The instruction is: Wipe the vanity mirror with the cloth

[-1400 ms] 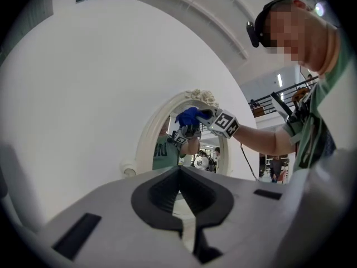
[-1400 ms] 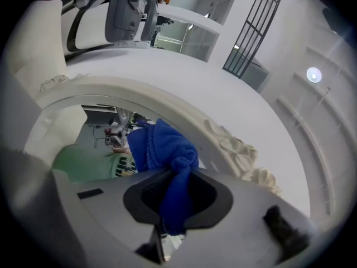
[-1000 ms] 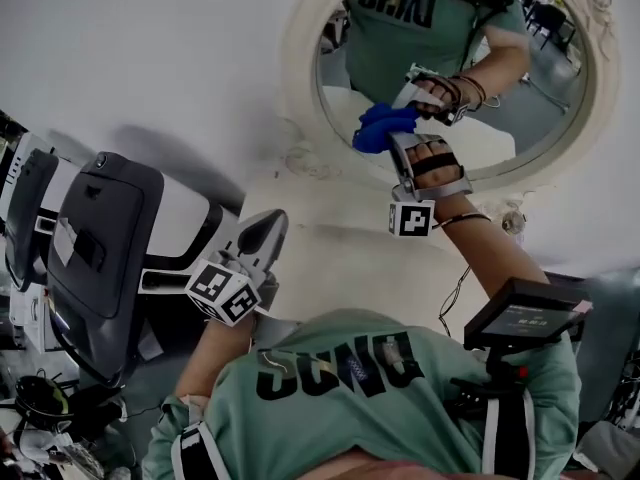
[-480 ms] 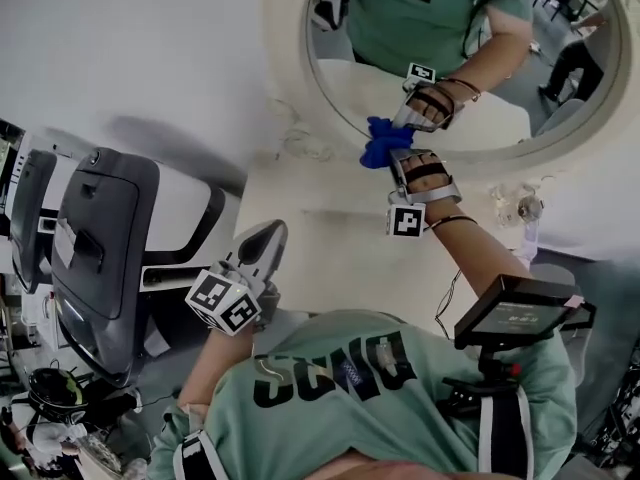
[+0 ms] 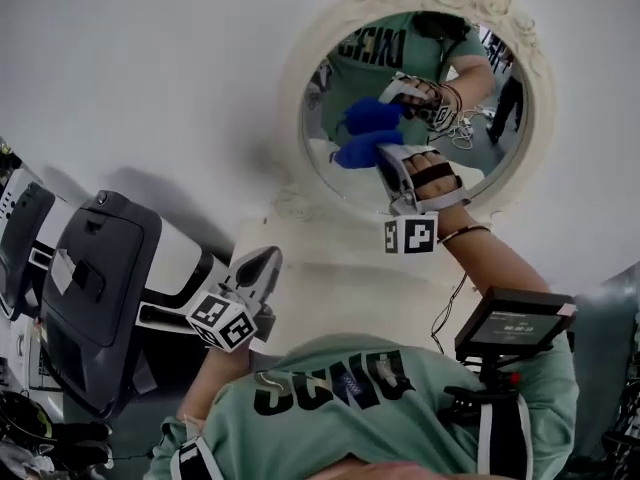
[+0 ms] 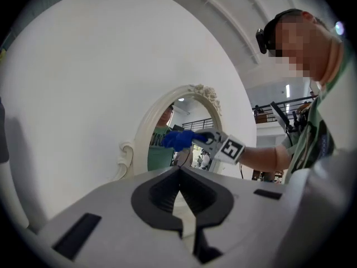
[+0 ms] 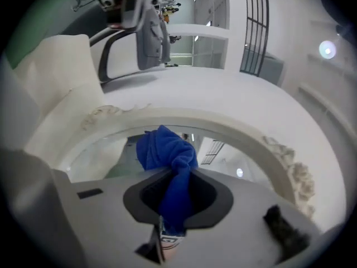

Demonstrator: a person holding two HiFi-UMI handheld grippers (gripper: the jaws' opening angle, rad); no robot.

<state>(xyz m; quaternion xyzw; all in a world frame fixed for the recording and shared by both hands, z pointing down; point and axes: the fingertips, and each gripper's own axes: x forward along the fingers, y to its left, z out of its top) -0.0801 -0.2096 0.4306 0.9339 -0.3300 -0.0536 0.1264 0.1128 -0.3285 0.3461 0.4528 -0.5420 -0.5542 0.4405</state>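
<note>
Right gripper view looks down my right gripper (image 7: 176, 175). Its jaws are pinched on a bunched royal-blue soft cloth (image 7: 166, 148), with a fat wad bulging past the tips and a tail trailing back between them. That wad sits against the oval vanity mirror with the cream scroll-carved frame (image 7: 234, 130). From the head view, the cloth (image 5: 356, 152) lies over the left part of the mirror (image 5: 482, 136) glass. It almost meets its own reflection, so I judge it is touching, or a hair off. My right gripper (image 5: 388, 164) reaches in from below the mirror's lower rim.

My left gripper (image 6: 179, 175) has its jaws drawn together on nothing. It hangs idle below and left of the mirror, well apart from it, nose aimed toward the frame (image 5: 257, 266).

I judge I am mid-wipe, with much of the glass to the right and above the cloth yet to cover. The next move calls for sweeping the wad across with even pressure. Only cloth should meet the glass, with the hard jaw tips held off it, and I should turn back before the carved frame.
</note>
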